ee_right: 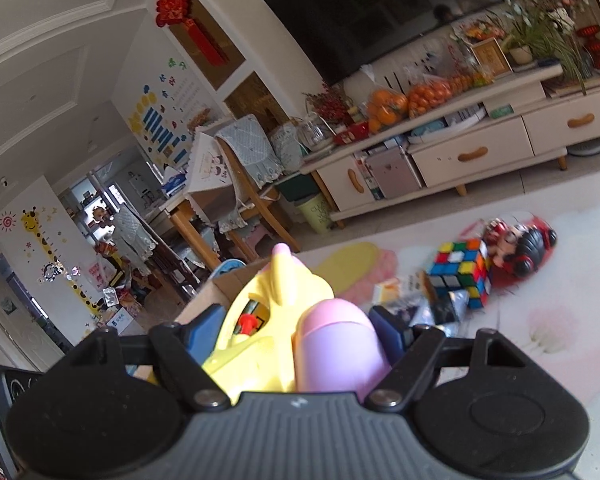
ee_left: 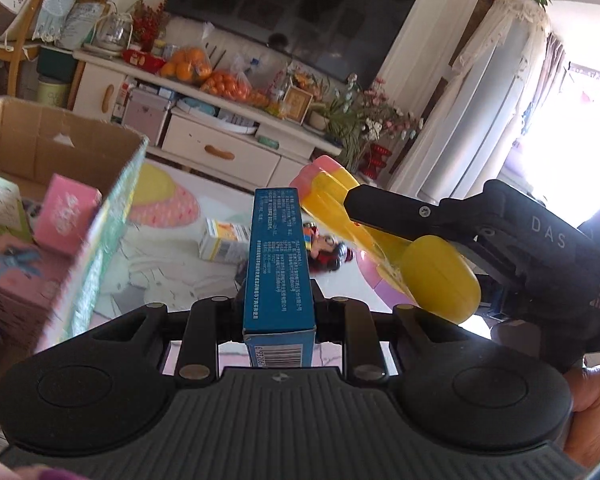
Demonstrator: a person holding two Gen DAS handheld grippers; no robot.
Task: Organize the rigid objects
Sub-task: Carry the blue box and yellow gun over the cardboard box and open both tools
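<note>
My left gripper (ee_left: 278, 284) is shut on a narrow blue box (ee_left: 278, 248), which stands on edge between the fingers and points forward. To its right in the left wrist view, my right gripper (ee_left: 380, 236) is shut on a yellow and pink plastic toy (ee_left: 440, 280). In the right wrist view that toy (ee_right: 284, 292) fills the gap of the right gripper (ee_right: 300, 322), with a lilac rounded part beside the yellow one. An open cardboard box (ee_left: 72, 136) sits at the left, lower than both grippers; its edge (ee_right: 216, 288) shows behind the toy.
Pink boxes (ee_left: 66, 212) lie inside the cardboard box. On the pale floor mat (ee_right: 540, 320) lie a Rubik's cube (ee_right: 464, 272), a doll (ee_right: 520, 248) and a small white and orange box (ee_left: 224, 240). A TV cabinet (ee_left: 220, 140) lines the far wall.
</note>
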